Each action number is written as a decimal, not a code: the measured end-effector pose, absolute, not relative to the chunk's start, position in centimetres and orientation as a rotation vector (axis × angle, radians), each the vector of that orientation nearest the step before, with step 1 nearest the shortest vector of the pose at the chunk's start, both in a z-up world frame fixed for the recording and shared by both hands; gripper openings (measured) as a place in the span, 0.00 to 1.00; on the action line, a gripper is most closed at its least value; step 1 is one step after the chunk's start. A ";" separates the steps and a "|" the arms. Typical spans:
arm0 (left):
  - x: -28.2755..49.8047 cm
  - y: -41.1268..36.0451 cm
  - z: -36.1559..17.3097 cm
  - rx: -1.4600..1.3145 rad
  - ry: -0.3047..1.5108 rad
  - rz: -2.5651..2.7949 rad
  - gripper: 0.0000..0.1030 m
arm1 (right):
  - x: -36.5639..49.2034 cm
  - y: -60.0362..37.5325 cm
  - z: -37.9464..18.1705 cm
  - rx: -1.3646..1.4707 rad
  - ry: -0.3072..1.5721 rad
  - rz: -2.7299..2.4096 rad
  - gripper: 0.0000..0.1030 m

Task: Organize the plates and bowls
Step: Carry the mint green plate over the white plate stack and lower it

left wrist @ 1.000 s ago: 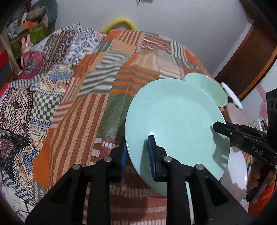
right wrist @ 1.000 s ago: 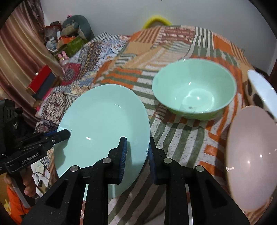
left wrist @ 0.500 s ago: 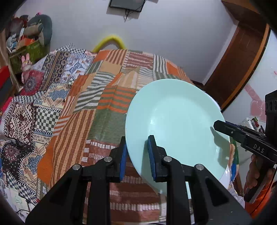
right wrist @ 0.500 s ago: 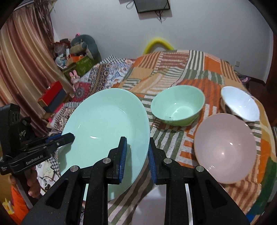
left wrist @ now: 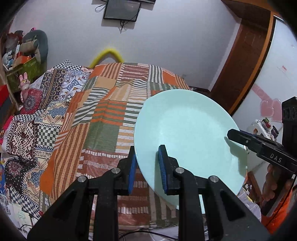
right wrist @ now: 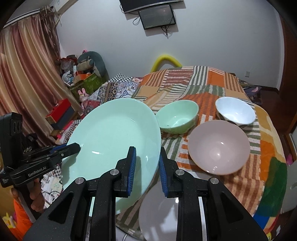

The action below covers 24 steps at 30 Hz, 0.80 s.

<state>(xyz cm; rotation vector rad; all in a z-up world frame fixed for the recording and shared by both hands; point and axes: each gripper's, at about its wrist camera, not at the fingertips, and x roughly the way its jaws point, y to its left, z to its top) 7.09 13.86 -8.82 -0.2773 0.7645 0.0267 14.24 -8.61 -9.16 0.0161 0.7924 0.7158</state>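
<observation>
Mint green plate (left wrist: 187, 133) sits centre-right of the left wrist frame, lifted off the patchwork blanket (left wrist: 104, 118) and tilted, held from both sides. Left gripper (left wrist: 147, 166) at bottom centre: jaws narrow, blue pads on either side of the plate's near-left rim, clamped on it. Right gripper (left wrist: 241, 138) comes in from the right edge of that frame w/ its tip on the plate's far-right rim. In the right wrist frame the same plate (right wrist: 111, 140) fills centre-left; right gripper (right wrist: 147, 165) at bottom centre, jaws narrow w/ the plate's right rim between the pads, gripping it. Left gripper (right wrist: 74, 147) shows at mid-left, tip on the opposite rim. Right of the plate, on the blanket (right wrist: 213, 87): green bowl (right wrist: 177, 116) just beside the plate's upper-right edge, white bowl (right wrist: 235, 111) further right in the upper-right area, pink bowl (right wrist: 219, 146) below those two at centre-right, close to the white one; can't tell if touching. White plate (right wrist: 157, 216) lies at bottom centre, partly behind the right gripper's fingers. Wall screen (right wrist: 157, 16) at top centre, curtain (right wrist: 27, 83) at left.
</observation>
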 end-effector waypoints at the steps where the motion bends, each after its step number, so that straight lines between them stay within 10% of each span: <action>1: 7.0 13.5 -8.8 -0.272 0.765 0.024 0.22 | 14.0 -8.9 -9.2 0.020 0.792 0.713 0.21; 24: 7.2 6.0 -10.5 -0.214 0.834 -0.064 0.22 | 11.9 -16.7 -11.2 0.101 0.816 0.622 0.22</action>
